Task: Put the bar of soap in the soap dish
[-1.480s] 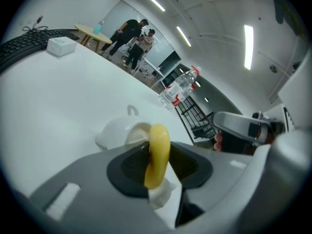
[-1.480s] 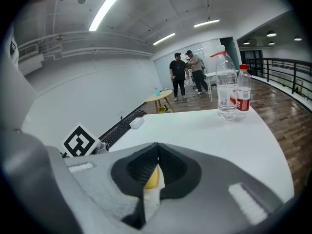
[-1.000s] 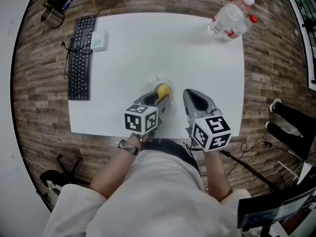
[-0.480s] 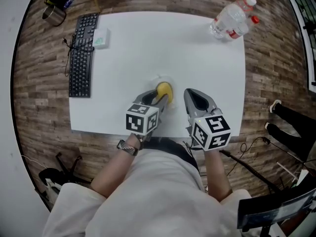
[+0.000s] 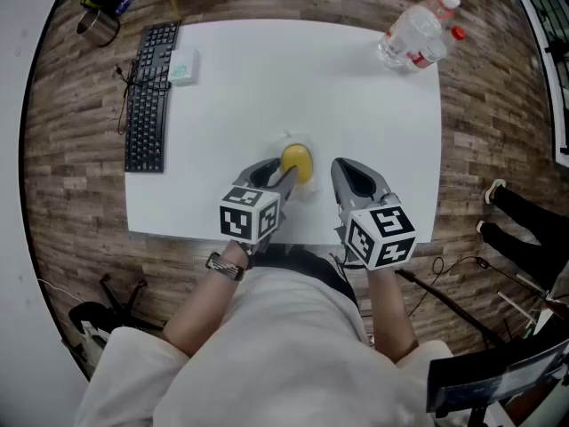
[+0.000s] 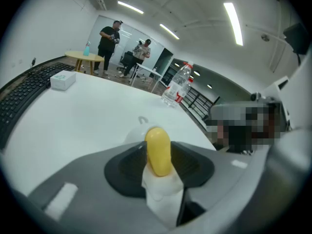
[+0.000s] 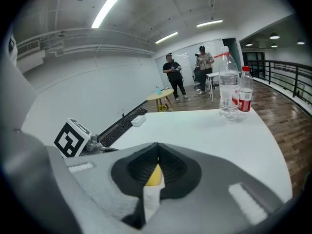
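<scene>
Left gripper (image 5: 289, 174) clamps the hard, likely slippery bar of soap (image 6: 158, 150) across its broad sides, right gripper (image 5: 345, 169) closed and empty.

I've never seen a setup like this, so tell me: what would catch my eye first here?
The bright yellow bar of soap, pinched on edge in the left gripper near the front of the white table, right by a white soap dish. After that, the black keyboard along the table's left side and two water bottles at its far right corner.
</scene>
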